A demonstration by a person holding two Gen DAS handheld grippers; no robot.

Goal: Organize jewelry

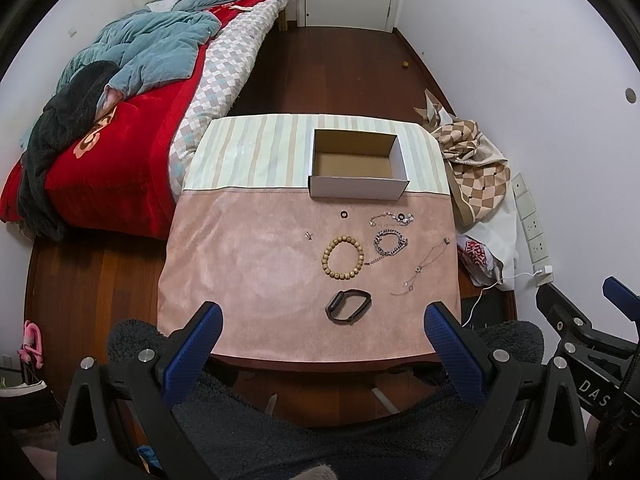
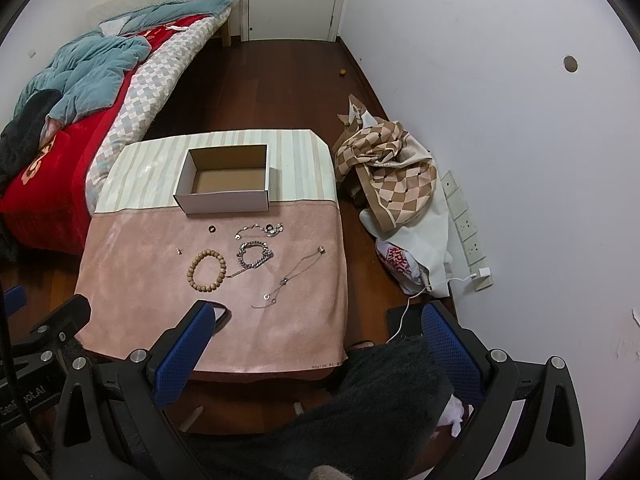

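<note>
A small table (image 1: 248, 264) carries a pink cloth on its near part and a striped cloth along its far edge. An open white box (image 1: 358, 188) with a bare cardboard floor stands on the striped part, right of centre, its front wall at the seam between the two cloths. All the jewelry lies on the pink cloth in front of the box, toward the right edge. A dark ring (image 1: 343, 213) lies just before the box, and a thin silver bracelet (image 1: 392, 218) with small charms lies to its right. A tiny earring (image 1: 308, 235) sits apart to the left. A wooden bead bracelet (image 1: 343, 258) lies near the middle, and a heavy silver chain (image 1: 390, 243) lies just beside it on the right. A fine necklace (image 1: 424, 270) runs diagonally near the right edge. A black band (image 1: 349, 306) lies nearest the front edge. The left gripper (image 1: 320, 330) hovers above the front edge with its jaws wide apart, holding nothing. The right gripper (image 2: 316, 330) hangs over the front right corner, its jaws likewise spread and empty; its left finger (image 2: 188, 344) covers part of the band in the right wrist view.
</note>
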